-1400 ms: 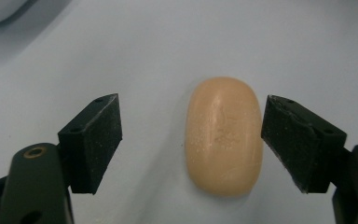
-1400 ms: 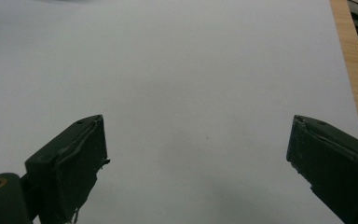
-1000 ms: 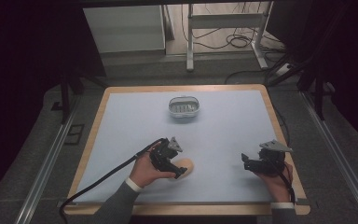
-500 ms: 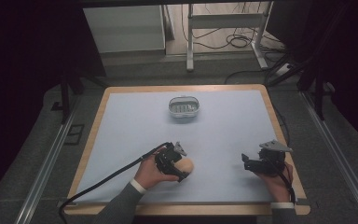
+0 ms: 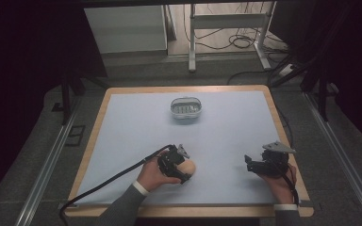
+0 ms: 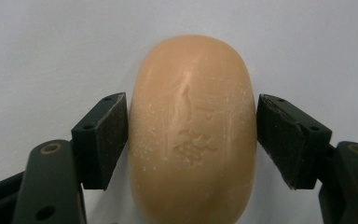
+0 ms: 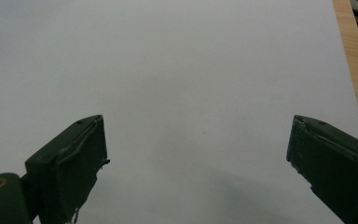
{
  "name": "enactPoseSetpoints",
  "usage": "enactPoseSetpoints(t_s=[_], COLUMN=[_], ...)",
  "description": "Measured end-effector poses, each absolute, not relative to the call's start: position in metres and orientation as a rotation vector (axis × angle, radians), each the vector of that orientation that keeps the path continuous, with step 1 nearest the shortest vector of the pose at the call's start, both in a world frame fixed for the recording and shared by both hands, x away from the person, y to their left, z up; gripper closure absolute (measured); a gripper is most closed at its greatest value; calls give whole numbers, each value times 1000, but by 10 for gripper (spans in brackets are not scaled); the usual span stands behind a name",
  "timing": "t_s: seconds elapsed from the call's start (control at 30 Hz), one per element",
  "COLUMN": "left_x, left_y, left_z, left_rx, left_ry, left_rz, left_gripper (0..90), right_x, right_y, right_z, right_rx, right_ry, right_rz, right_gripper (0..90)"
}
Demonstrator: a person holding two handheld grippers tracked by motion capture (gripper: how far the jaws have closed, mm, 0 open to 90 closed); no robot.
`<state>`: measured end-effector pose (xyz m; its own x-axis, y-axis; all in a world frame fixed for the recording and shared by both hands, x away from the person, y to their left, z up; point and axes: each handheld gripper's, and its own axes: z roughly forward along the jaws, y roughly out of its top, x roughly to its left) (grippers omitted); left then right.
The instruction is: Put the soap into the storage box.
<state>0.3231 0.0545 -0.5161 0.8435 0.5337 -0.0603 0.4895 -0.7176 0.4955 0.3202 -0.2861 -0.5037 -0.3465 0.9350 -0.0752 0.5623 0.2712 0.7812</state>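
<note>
Left gripper point(image 6: 191, 140) is straddling the peach-coloured oval soap bar point(image 6: 192, 130); I am seeing one black pad point(image 6: 114, 135) touching its side and the other a sliver off, so I cannot tell whether the grip is firm. Soap is lying on the pale blue table mat point(image 5: 226, 132), near the front edge, left of centre. Right gripper point(image 7: 196, 163) is hovering with jaws spread wide, nothing between them. White oval slotted dish point(image 5: 186, 108) is sitting well apart, toward the far side.
</note>
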Motion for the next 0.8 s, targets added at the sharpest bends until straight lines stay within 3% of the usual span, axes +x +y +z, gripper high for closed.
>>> enactPoseSetpoints(t_s=[0.1, 0.13, 0.8], left_x=[323, 323, 323], left_y=[54, 54, 69], left_z=[-517, -517, -493], left_rx=[2516, 2515, 2482], left_ry=[752, 752, 734], left_rz=[122, 129, 194], left_gripper=[278, 319, 326], right_x=[320, 320, 320], right_y=[-286, -286, -288], right_z=[-504, -504, -502], right_rx=[1345, 1348, 1350], right_ry=[2010, 2011, 1999], right_rz=[904, 902, 906], right_gripper=[48, 48, 48])
